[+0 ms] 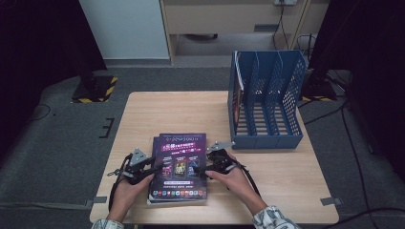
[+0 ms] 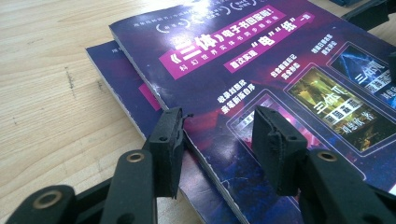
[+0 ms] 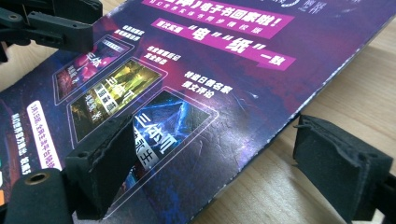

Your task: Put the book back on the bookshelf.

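Observation:
A stack of two purple magazines lies flat at the table's front middle, the top magazine (image 1: 179,164) (image 2: 261,60) (image 3: 187,70) shifted slightly off the lower magazine (image 2: 116,70). My left gripper (image 1: 156,168) (image 2: 219,144) is open and straddles the top magazine's left edge, one jaw outside it and one over the cover. My right gripper (image 1: 203,168) (image 3: 224,158) is open at the right edge, one jaw on the cover and the other over bare wood. Across the cover, the left gripper (image 3: 51,23) also appears in the right gripper view.
A blue slotted file rack (image 1: 267,95) stands at the back right of the wooden table (image 1: 286,171), with a thin booklet (image 1: 237,90) upright in its leftmost slot. Cables trail from both grippers. Dark floor surrounds the table.

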`<state>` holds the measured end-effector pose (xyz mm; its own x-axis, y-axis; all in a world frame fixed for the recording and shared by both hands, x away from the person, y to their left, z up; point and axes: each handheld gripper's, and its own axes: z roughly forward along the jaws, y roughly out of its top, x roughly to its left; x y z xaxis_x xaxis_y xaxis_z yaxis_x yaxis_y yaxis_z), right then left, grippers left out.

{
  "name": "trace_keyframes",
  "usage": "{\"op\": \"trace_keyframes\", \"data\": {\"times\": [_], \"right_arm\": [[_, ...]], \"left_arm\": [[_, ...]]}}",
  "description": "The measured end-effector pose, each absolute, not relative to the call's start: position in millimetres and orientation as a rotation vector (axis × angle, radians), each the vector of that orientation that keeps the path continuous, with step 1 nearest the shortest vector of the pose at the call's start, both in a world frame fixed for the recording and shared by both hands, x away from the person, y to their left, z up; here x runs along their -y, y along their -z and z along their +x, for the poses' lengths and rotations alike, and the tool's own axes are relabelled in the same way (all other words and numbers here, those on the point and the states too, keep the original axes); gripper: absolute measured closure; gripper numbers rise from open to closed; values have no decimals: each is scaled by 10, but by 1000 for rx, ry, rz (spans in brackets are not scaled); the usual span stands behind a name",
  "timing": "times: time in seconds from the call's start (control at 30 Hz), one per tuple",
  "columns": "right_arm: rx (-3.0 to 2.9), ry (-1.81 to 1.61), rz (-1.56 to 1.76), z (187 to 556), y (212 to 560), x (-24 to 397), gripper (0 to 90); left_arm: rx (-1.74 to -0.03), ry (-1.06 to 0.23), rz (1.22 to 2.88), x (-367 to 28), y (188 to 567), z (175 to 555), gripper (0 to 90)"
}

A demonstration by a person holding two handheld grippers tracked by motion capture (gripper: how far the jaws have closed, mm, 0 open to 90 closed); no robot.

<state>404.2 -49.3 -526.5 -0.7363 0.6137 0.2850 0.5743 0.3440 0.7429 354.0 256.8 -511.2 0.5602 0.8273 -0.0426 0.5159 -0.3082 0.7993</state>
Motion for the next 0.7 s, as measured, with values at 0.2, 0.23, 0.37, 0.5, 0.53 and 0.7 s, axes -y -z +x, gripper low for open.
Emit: {"op": "trace_keyframes", "data": {"times": [0.2, 0.23, 0.37, 0.5, 0.53, 0.7], "right_arm": [[-2558, -1420, 1154, 4092, 5314, 501, 121], [-2560, -1425, 1148, 4096, 5320, 500, 120], [-2568, -1447, 1136, 4109, 5339, 483, 119], [-2566, -1449, 1129, 4103, 5333, 464, 120], [-2566, -1444, 1132, 4102, 5330, 462, 124], [-2509, -1427, 1112, 4072, 5221, 464, 210]], "left_arm": [[-1079, -489, 1983, -2569, 5113, 3540, 533], [-1079, -487, 1983, -2571, 5113, 3540, 533], [-1080, -486, 1980, -2571, 5115, 3540, 533], [-1081, -487, 1982, -2571, 5114, 3540, 533], [-1081, -487, 1983, -2571, 5114, 3540, 533], [-1086, -485, 1983, -2574, 5109, 3535, 532]]}}
